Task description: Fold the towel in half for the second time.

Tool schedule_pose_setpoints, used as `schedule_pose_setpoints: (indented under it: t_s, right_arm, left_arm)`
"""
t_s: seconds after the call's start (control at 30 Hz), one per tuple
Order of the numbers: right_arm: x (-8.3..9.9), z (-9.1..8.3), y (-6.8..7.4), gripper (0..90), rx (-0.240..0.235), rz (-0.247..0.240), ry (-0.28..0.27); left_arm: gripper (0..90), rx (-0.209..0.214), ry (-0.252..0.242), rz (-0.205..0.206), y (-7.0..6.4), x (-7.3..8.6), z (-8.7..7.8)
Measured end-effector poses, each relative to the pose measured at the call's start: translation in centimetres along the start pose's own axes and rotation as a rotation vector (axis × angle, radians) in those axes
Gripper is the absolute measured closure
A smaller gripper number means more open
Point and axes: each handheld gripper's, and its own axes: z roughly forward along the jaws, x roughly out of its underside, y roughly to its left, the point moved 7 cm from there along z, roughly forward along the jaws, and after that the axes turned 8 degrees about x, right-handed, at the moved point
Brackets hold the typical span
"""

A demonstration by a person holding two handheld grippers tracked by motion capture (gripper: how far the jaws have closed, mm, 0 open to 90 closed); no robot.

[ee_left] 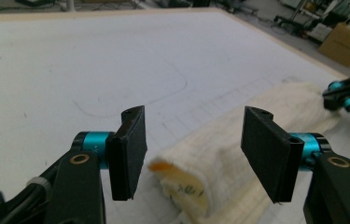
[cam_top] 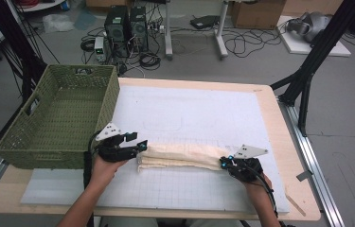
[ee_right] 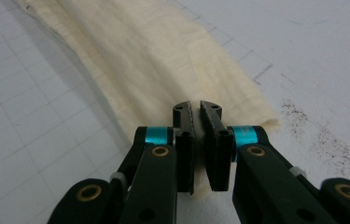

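My right claw [ee_right: 196, 140] pinches one end of the folded cream towel [cam_top: 180, 157]; my left claw [ee_left: 191, 149] stands wide, straddling the other end. The towel lies just right of the green basket [cam_top: 57, 118], long axis spanning claw to claw across the tabletop [cam_top: 279, 118].

My right gripper [ee_right: 196, 140] has its two black jaws pinched together on the near edge of a cream folded cloth [ee_right: 163, 60]. The cloth stretches away from me to the upper left, lying on a white gridded mat [ee_right: 28, 121] with dark specks at right.
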Motion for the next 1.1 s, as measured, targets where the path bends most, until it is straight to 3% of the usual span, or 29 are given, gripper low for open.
schedule_pose_setpoints:
  t_s: [0.13, 0.23, 0.27, 0.3, 0.33, 0.37, 0.4, 0.5, 0.53, 0.6, 0.63, 0.67, 0.77, 0.87, 0.9, 0.93, 1.0, 1.1]
  right_arm:
    - [0.1, 0.1, 0.0, 84.3, -0.003, -0.001, 0.004]
    - [0.1, 0.1, 0.1, 84.2, -0.005, -0.012, 0.009]
    - [0.1, 0.1, 0.1, 84.0, -0.006, -0.011, 0.010]
    - [0.1, 0.0, 0.0, 83.8, -0.006, -0.012, 0.011]
    - [0.1, 0.0, 0.0, 83.3, -0.010, -0.007, 0.015]
    - [0.1, 0.0, 0.0, 83.3, -0.010, -0.007, 0.015]
    - [-0.1, -0.1, 0.0, 80.3, -0.020, 0.003, 0.009]
    - [-0.6, -0.4, -0.1, 64.7, -0.064, 0.035, -0.008]
    - [-0.9, -0.5, -0.2, 57.0, -0.074, 0.062, -0.023]
    - [-2.0, -1.1, -0.5, 50.1, -0.049, 0.110, -0.087]
    - [-2.0, -1.1, -0.5, 50.1, -0.049, 0.110, -0.087]
    - [-3.6, -1.6, -0.6, 45.9, -0.012, 0.125, -0.148]
    - [-5.4, -1.2, 0.0, 47.7, 0.014, 0.116, -0.184]
    - [-6.4, 0.8, 1.8, 55.0, 0.017, 0.056, -0.152]
    - [-6.4, 0.8, 1.8, 55.0, 0.017, 0.056, -0.152]
    - [-6.4, 2.7, 3.2, 58.3, -0.011, 0.039, -0.100]
    - [-6.2, 3.8, 4.1, 62.5, -0.057, 0.067, -0.076]
    - [-5.5, 4.4, 4.6, 67.1, -0.038, 0.026, -0.033]
  left_arm:
    - [43.3, 0.006, -0.014, -0.002, -0.1, -0.8, 0.5]
    - [51.6, 0.021, 0.024, 0.018, -0.4, -0.7, 1.8]
    - [55.5, 0.011, 0.089, 0.021, -0.5, 0.2, 2.9]
    - [60.8, 0.002, 0.122, 0.033, -0.5, 0.6, 3.4]
    - [64.8, -0.007, 0.154, 0.051, -0.5, 1.2, 3.8]
    - [68.0, -0.007, 0.154, 0.051, -0.5, 1.2, 3.8]
    - [69.7, -0.011, 0.205, 0.066, -0.6, 2.2, 4.3]
    - [71.3, -0.014, 0.285, 0.103, -0.8, 3.3, 4.6]
    - [71.2, -0.015, 0.290, 0.109, -0.8, 3.4, 4.6]
    - [71.3, -0.017, 0.279, 0.106, -0.8, 3.5, 4.5]
    - [71.3, -0.017, 0.279, 0.106, -0.8, 3.5, 4.5]
    - [71.3, -0.016, 0.290, 0.110, -0.8, 3.7, 4.6]
    - [71.4, -0.009, 0.295, 0.113, -1.0, 4.4, 4.6]
    - [71.3, -0.010, 0.289, 0.108, -1.0, 4.6, 4.6]
    - [71.3, -0.010, 0.284, 0.105, -1.0, 4.7, 4.5]
    - [71.3, -0.007, 0.284, 0.106, -1.0, 4.8, 4.5]
    - [71.3, -0.004, 0.280, 0.103, -0.9, 4.9, 4.3]
    - [71.7, -0.001, 0.282, 0.100, -0.9, 4.9, 4.2]
